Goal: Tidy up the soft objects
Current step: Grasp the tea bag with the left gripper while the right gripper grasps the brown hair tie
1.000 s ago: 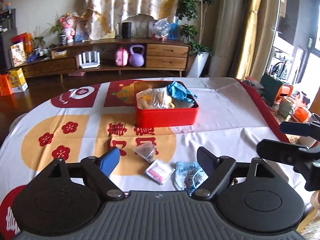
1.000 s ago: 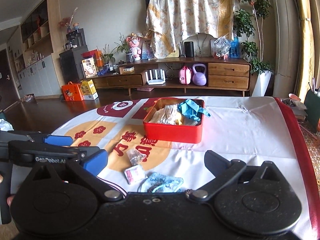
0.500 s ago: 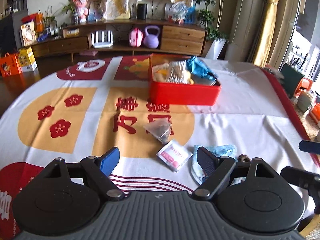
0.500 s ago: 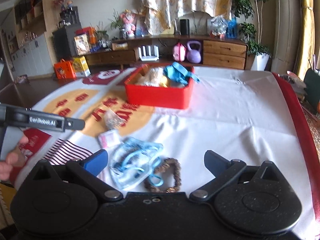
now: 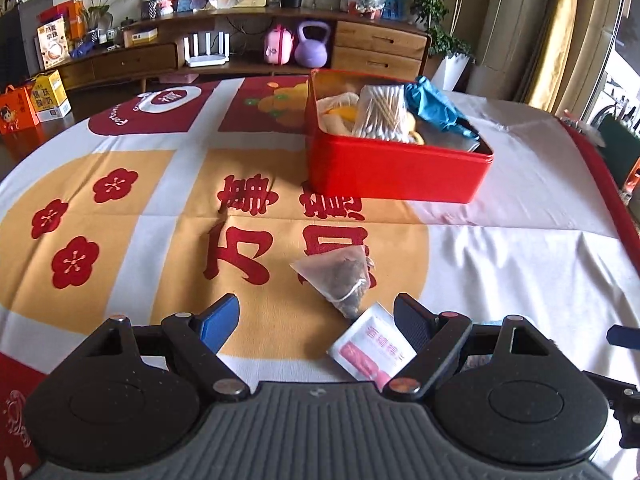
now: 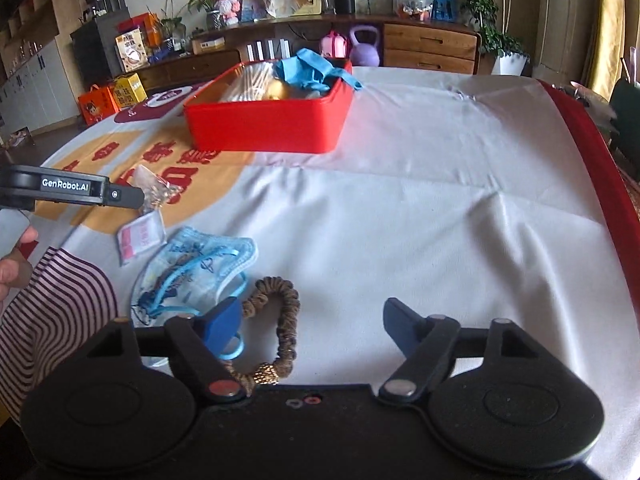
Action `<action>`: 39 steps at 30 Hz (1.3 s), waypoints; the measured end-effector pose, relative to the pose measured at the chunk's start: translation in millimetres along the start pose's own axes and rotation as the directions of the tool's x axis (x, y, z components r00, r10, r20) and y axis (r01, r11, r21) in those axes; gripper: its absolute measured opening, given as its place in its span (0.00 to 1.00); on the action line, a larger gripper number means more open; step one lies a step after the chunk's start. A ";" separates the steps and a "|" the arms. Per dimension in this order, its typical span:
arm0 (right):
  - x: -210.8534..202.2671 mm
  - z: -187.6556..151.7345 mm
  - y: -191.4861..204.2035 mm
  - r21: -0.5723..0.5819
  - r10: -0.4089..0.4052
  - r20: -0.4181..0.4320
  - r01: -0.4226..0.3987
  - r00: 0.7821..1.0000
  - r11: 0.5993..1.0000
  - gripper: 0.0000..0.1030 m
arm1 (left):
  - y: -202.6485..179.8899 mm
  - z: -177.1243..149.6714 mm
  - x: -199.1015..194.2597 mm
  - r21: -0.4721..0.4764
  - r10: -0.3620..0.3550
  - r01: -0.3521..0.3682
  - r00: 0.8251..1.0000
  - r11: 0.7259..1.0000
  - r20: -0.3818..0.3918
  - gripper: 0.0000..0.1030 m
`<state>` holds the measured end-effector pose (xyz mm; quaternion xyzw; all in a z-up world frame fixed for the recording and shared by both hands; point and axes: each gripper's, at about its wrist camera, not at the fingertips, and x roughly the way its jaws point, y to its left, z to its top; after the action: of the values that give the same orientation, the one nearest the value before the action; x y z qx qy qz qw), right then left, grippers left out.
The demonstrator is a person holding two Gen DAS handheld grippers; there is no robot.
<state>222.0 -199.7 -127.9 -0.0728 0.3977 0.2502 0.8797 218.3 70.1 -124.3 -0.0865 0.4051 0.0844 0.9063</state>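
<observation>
Desk (image 5: 500, 264) under a white cloth printed with red and gold.

A red tin (image 5: 396, 176) sits toward the far side, filled with soft things. Nearer, well apart from it, lie a tea bag (image 5: 340, 276), a pink sachet (image 5: 370, 350) just beside the bag, a blue mask (image 6: 196, 268) and a brown scrunchie (image 6: 280, 320) touching the mask's strap.

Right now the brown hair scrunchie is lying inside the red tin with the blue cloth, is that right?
Not quite. The brown scrunchie lies on the tablecloth, just in front of the right claw, well short of the red tin. The blue cloth is in the tin. The right wrist view shows it.
</observation>
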 end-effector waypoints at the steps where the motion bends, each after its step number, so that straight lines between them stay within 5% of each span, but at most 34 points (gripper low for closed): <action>1: 3.1 0.4 -0.9 0.000 -0.004 -0.007 0.004 1.000 1.000 0.71 | -0.3 0.8 3.8 0.001 0.000 0.000 1.000 1.000 -0.002 0.82; 10: 17.3 -1.7 2.2 -0.049 -0.038 -0.043 0.036 0.998 0.998 0.54 | 0.1 7.6 32.5 0.017 0.022 -0.022 1.000 1.000 -0.008 0.82; 18: 17.6 -0.5 17.2 -0.128 -0.045 -0.037 0.040 0.998 0.991 0.24 | -2.4 5.6 41.4 0.049 0.035 -0.035 0.999 0.998 0.010 0.82; 25: 18.0 -0.5 23.6 -0.140 -0.029 -0.035 0.024 0.999 0.990 0.09 | -5.2 5.1 40.6 0.076 0.045 -0.047 0.999 0.996 0.025 0.65; 32: 15.5 -3.2 20.0 -0.109 -0.032 -0.025 0.029 0.999 0.994 0.07 | -4.1 7.8 38.1 0.078 0.049 -0.050 0.999 0.996 0.017 0.38; 39: 9.2 -6.8 13.5 -0.063 -0.052 -0.009 0.051 0.999 0.997 0.07 | -2.9 8.0 36.3 0.100 0.062 -0.064 0.998 0.993 0.023 0.24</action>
<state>215.8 -186.8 -138.2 -0.1118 0.3923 0.2393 0.8811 248.5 72.1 -145.9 -0.0270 0.4023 0.0935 0.9103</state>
